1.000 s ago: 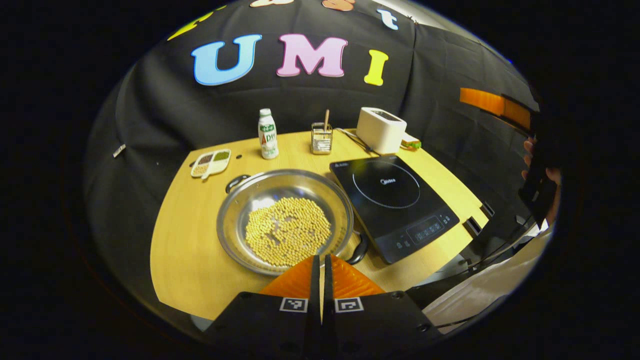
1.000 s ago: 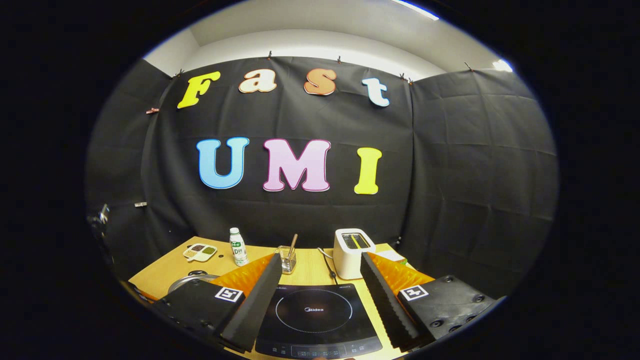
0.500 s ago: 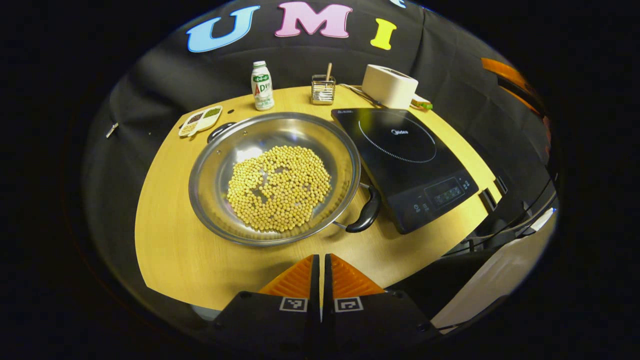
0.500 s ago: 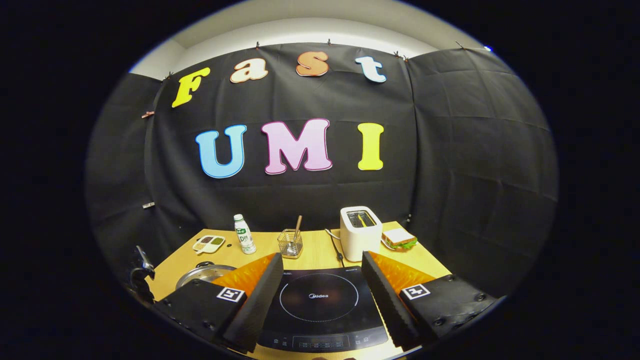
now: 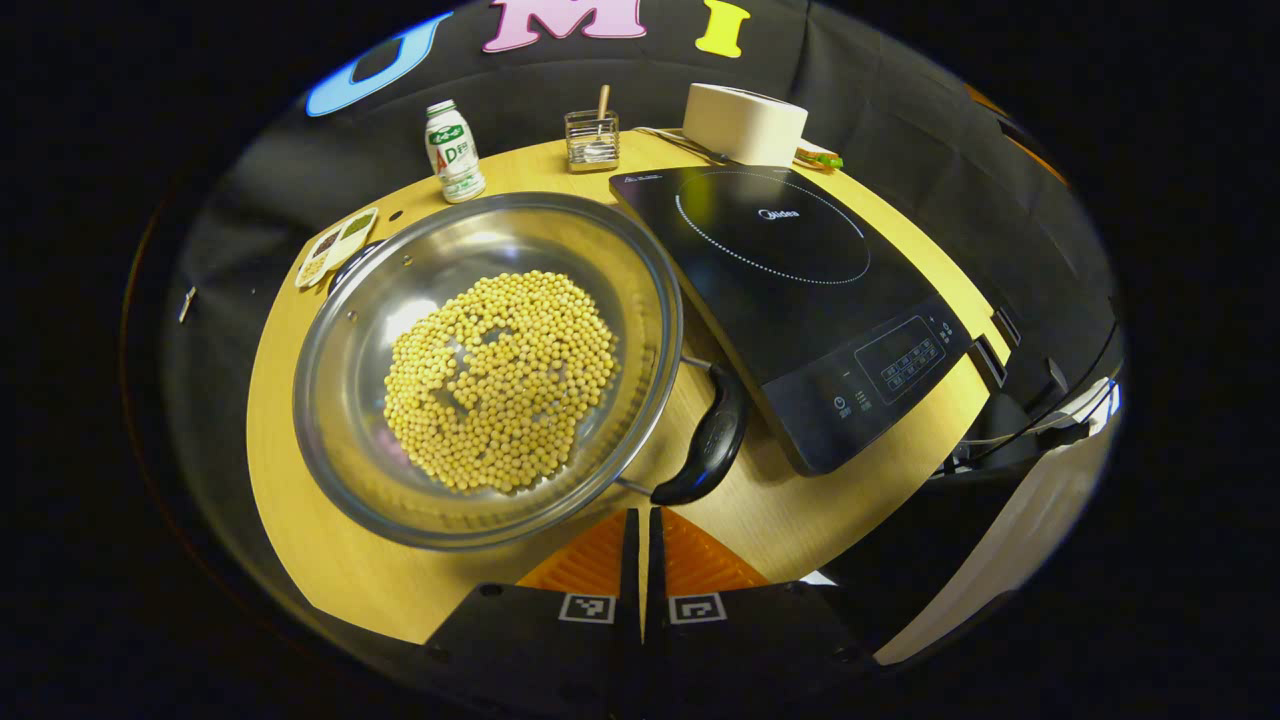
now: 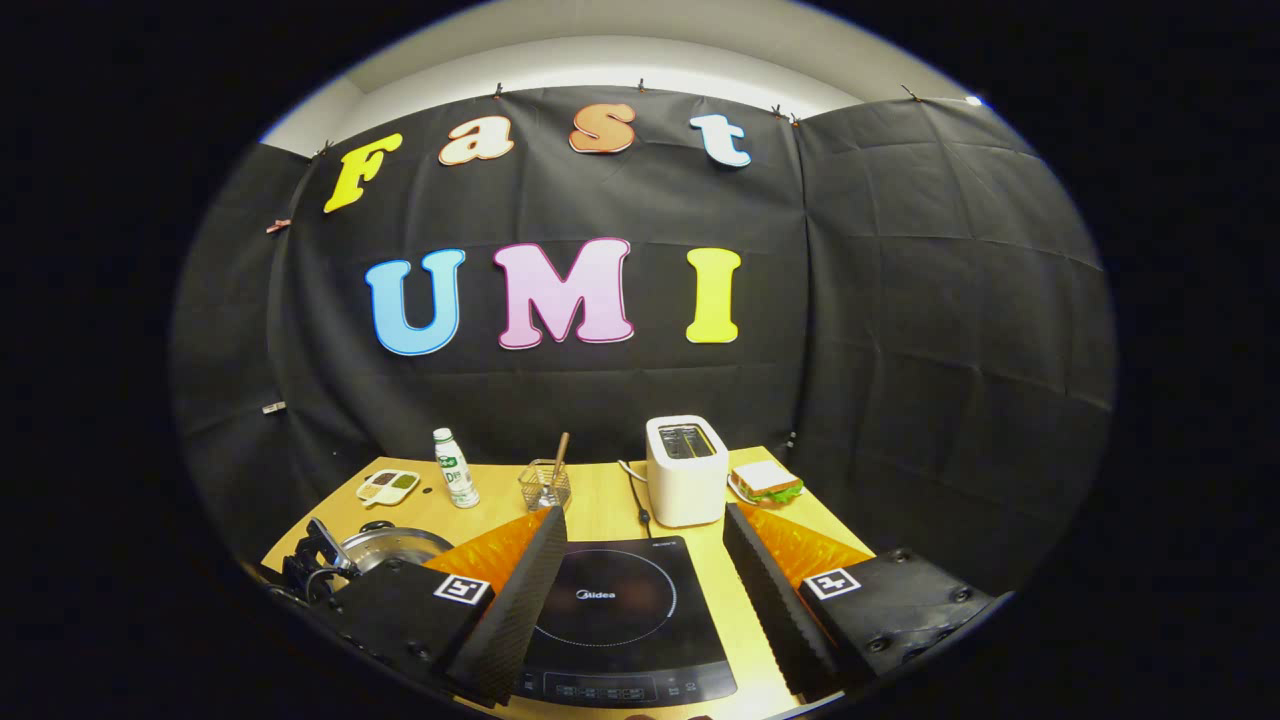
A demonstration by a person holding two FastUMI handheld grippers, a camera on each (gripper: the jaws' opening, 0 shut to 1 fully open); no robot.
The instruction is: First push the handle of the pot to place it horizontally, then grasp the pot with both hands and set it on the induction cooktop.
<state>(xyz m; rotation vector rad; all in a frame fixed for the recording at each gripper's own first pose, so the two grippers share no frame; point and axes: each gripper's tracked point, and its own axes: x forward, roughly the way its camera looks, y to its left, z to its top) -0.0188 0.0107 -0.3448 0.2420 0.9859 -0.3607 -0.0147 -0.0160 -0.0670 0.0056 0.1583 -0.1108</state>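
Observation:
A wide steel pot (image 5: 350, 420) full of yellow beans (image 5: 495, 380) sits on the wooden table (image 5: 300, 545), left of the black induction cooktop (image 5: 790, 290). The pot's near black handle (image 5: 705, 445) points toward the table's front right; its far handle (image 5: 345, 268) peeks out behind the rim. My left gripper (image 5: 641, 530) is shut with nothing in it, its tips just short of the near handle. My right gripper (image 6: 640, 590) hangs open above the cooktop (image 6: 610, 620), with the pot's rim (image 6: 390, 545) at its lower left.
At the back of the table stand a small bottle (image 5: 452, 152), a wire holder with a stick (image 5: 592, 140), a white toaster (image 5: 745, 125) and a divided dish (image 5: 335, 245). A sandwich (image 6: 765, 482) lies beside the toaster (image 6: 685, 485). The table's front edge is close below the left gripper.
My left gripper has dropped and moved forward, so the pot and its near handle loom larger and closer to the shut tips. The right gripper has shifted slightly; it stays open.

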